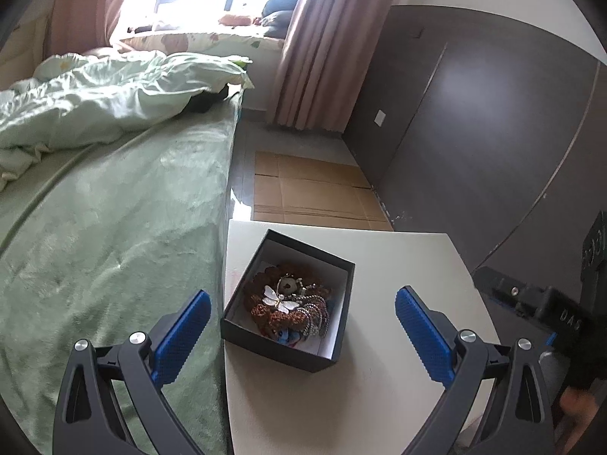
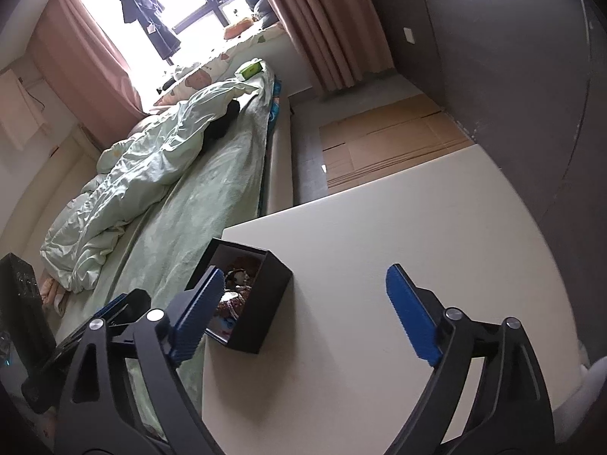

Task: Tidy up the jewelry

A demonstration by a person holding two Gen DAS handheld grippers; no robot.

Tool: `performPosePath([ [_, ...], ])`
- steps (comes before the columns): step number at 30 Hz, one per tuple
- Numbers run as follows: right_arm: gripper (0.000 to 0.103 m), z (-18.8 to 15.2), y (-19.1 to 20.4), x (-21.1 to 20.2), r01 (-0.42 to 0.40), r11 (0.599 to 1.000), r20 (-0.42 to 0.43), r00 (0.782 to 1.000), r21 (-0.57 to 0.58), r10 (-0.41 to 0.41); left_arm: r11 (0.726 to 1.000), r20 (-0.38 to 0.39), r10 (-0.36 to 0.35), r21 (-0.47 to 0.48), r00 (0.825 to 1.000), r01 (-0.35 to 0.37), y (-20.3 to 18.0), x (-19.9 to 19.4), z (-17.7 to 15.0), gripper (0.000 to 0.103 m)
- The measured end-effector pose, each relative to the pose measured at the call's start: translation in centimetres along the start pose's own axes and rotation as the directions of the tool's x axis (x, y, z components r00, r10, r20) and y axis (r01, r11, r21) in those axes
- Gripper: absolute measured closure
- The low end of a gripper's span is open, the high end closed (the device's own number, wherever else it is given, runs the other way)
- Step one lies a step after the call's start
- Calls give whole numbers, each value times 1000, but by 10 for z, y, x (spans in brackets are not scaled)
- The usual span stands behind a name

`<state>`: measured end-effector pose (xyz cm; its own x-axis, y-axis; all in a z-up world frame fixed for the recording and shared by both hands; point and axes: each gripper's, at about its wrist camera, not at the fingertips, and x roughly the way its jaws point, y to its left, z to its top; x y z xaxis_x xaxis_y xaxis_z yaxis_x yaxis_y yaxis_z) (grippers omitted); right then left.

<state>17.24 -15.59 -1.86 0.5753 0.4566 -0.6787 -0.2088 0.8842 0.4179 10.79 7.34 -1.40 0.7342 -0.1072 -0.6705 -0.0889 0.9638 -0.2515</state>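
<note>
Left wrist view, read from left to right: the bed [image 1: 114, 208] under its green cover fills the left side, with a crumpled pale quilt [image 1: 95, 91] at its far end. My left gripper [image 1: 301, 326] is spread wide and holds nothing; its left pad [image 1: 182, 335] hangs over the bed edge and its right pad over the white table [image 1: 398, 303]. Between the two pads sits the black box [image 1: 288, 299], open-topped, at the table's left edge beside the bed. Inside it lies the jewelry [image 1: 290, 309]: brown beaded strands, silver chains and a white butterfly pendant [image 1: 280, 300] on top, all tangled in one heap. Beyond the table, flattened cardboard [image 1: 315, 189] lies on the floor against the dark wardrobe [image 1: 474, 132]. At the far right edge I see part of my other tool's body. Right wrist view, same order: bed, then the black box [image 2: 261, 303] partly hidden behind the left pad of my right gripper [image 2: 303, 313], which is likewise spread wide and empty, held above bare tabletop to the right of the box and apart from it. I can make out only a part of the box's contents from this side.
</note>
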Motion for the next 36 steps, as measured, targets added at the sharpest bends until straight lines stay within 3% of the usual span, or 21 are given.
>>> performPosePath([
  [10,7,-4,-8,-32,43,999,20,999,-22,-43,998,24,-29,48,999,28,-12,-21,-8,8],
  [20,5,-14,-9,-65,57,993,4,998,-100,-57,992,78,-4,123,997,-6,-31,-59,-24,8],
  [23,5,-21,-14,-74,95,988,15,995,-120,-94,991,105,4,132,994,-18,-34,-72,-30,8],
  [36,5,-47,-22,-109,74,990,66,996,-120,-67,987,148,11,157,989,-34,-48,-93,-49,8],
])
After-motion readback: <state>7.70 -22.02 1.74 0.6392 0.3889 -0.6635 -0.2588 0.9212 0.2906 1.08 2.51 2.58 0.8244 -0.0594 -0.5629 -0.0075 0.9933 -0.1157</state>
